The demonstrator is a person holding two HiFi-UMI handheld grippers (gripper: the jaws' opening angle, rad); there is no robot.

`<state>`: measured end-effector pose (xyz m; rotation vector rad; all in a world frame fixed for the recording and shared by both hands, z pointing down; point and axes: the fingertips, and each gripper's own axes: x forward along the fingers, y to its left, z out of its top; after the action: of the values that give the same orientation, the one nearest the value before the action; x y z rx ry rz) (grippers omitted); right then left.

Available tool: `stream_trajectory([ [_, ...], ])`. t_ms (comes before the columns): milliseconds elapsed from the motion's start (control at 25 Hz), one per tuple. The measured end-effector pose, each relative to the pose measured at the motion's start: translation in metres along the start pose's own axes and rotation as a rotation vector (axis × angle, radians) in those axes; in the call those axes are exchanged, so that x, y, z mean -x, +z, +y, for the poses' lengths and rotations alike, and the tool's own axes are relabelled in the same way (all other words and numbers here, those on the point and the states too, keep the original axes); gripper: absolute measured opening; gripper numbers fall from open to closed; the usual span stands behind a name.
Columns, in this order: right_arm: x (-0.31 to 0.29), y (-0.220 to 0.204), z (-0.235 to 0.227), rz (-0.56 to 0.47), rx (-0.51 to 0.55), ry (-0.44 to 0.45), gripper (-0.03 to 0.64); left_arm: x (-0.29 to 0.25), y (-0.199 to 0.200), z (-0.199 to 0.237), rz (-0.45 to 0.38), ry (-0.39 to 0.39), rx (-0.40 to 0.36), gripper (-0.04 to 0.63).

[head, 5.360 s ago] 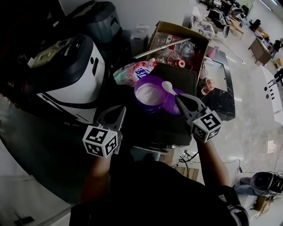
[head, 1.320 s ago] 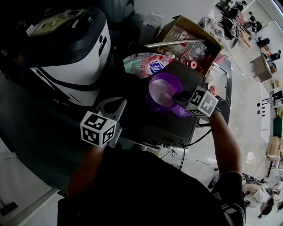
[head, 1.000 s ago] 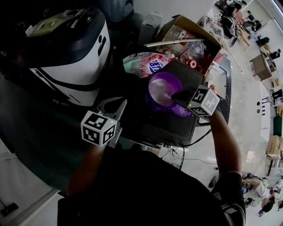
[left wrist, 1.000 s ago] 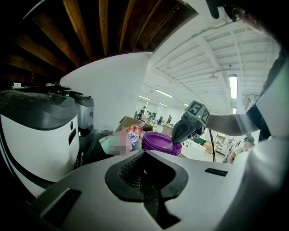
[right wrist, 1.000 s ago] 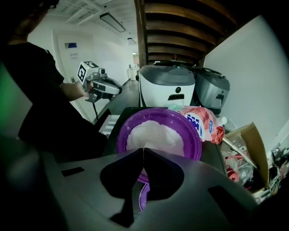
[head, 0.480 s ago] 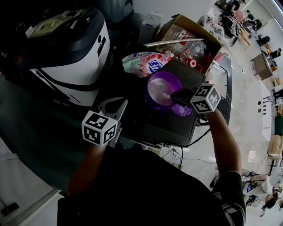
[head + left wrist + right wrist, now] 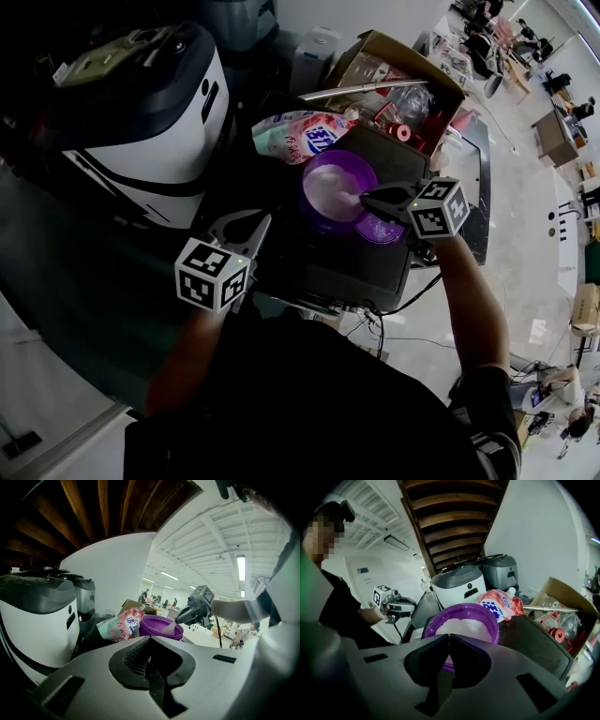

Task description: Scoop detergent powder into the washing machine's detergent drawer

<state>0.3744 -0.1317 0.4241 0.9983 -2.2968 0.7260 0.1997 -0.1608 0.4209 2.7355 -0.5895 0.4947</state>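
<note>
Left gripper (image 7: 263,221) closed, right gripper (image 7: 366,198) clamped

Detergent set-up, counted by kind.
Two hand-held grippers: the left gripper (image 7: 264,218) and the right gripper (image 7: 367,197). One purple bowl (image 7: 328,186) of white powder, one scoop (image 7: 174,629), one purple lid (image 7: 382,230), one pink pouch (image 7: 295,136), one cardboard box (image 7: 375,49). Two rounded appliances — a white-and-dark appliance (image 7: 159,131) and a grey appliance (image 7: 500,573).

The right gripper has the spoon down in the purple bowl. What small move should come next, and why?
Probably lift the right gripper a little, keeping the spoon level. Its jaws are shut on the handle, and the spoon's tip sits in the powder of the purple bowl, so it looks loaded.
</note>
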Motion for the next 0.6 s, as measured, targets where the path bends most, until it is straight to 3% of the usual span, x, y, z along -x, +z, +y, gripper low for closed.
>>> stream_trajectory([
  [240, 0.015, 0.003, -0.008, -0.152, -0.163, 0.001, 0.02, -0.001, -0.004, -0.015, -0.001, 0.006, -0.002, 0.008],
  [600, 0.026, 0.0, -0.012, -0.287, -0.253, 0.022, 0.018, 0.007, -0.016, -0.041, 0.014, 0.054, 0.006, 0.008],
])
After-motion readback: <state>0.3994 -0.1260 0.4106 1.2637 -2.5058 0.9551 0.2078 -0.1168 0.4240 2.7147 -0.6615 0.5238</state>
